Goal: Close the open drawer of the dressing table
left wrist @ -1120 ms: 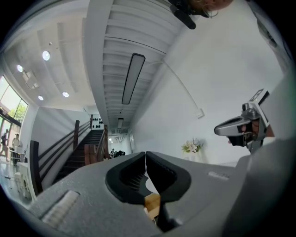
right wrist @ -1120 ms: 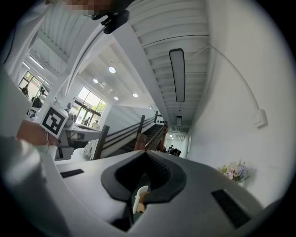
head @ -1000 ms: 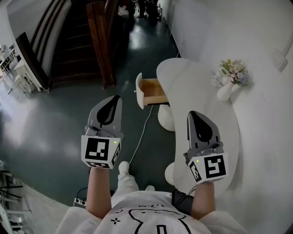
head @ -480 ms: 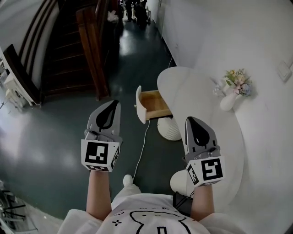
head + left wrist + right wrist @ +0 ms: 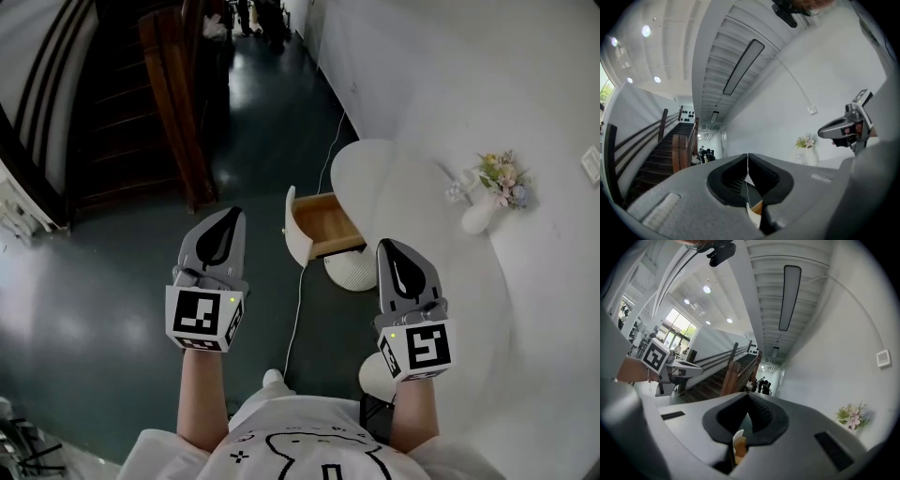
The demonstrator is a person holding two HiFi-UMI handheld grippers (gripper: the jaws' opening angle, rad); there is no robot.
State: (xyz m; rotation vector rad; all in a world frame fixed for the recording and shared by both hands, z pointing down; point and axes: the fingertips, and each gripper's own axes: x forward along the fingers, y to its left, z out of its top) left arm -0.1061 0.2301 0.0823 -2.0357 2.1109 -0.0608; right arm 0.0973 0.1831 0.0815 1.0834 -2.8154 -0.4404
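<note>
A white curved dressing table [image 5: 441, 281] stands along the right wall. Its drawer [image 5: 319, 227] is pulled out to the left, showing a wooden inside and a white front panel [image 5: 293, 225]. My left gripper [image 5: 232, 214] hangs shut over the dark floor, left of the drawer and a little nearer to me. My right gripper [image 5: 389, 246] is shut too, just right of the drawer, over the table's near edge. Neither holds anything. Through each gripper's closed jaws, in the left gripper view [image 5: 748, 157] and the right gripper view [image 5: 749, 397], a sliver of the drawer shows.
A white vase of flowers [image 5: 492, 199] stands on the table by the wall. A round white stool [image 5: 349, 270] sits under the drawer, and a white cable [image 5: 302, 300] trails over the floor. A wooden staircase [image 5: 131, 112] rises at the back left.
The view has shifted forward: drawer and table have slid lower and nearer in the picture. Both grippers stay shut and keep about the same place in view.
</note>
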